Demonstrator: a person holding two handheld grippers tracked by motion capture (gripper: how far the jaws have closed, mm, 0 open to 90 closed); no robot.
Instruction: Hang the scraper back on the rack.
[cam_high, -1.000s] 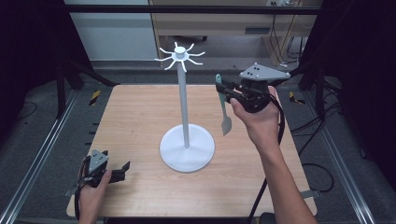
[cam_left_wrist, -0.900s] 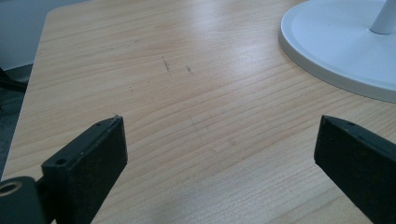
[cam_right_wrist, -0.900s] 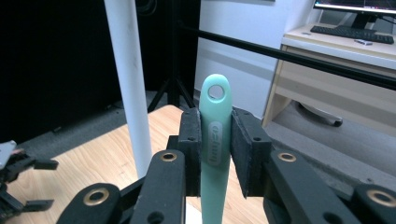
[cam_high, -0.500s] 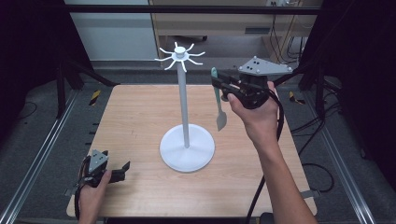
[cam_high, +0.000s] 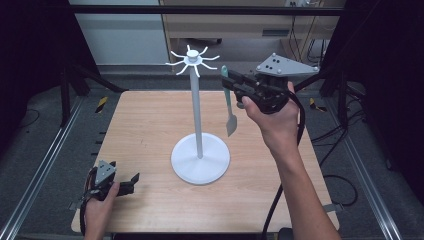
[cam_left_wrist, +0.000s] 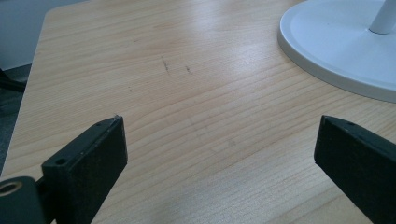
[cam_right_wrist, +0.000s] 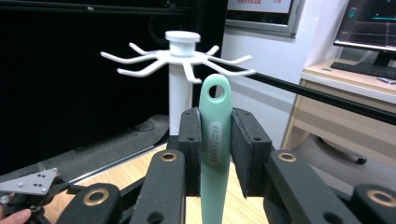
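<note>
A: What's sitting on the wooden surface (cam_high: 150, 125)?
B: White hook stand (cam_high: 199, 150), approx. center, w/ hooks up top.
A: Right gripper (cam_high: 235, 86)?
B: Hanging in the air at the stand's 2 o'clock, fingers clamping a green spatula (cam_high: 229, 107), blade dangling down.
A: Left gripper (cam_high: 131, 183)?
B: Resting at 7 o'clock, fingers standing wide apart, holding nothing.

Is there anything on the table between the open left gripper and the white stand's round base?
Nothing: bare light wooden tabletop runs from the left gripper to the white stand's round base, as the left gripper view shows; the high view agrees.
</note>
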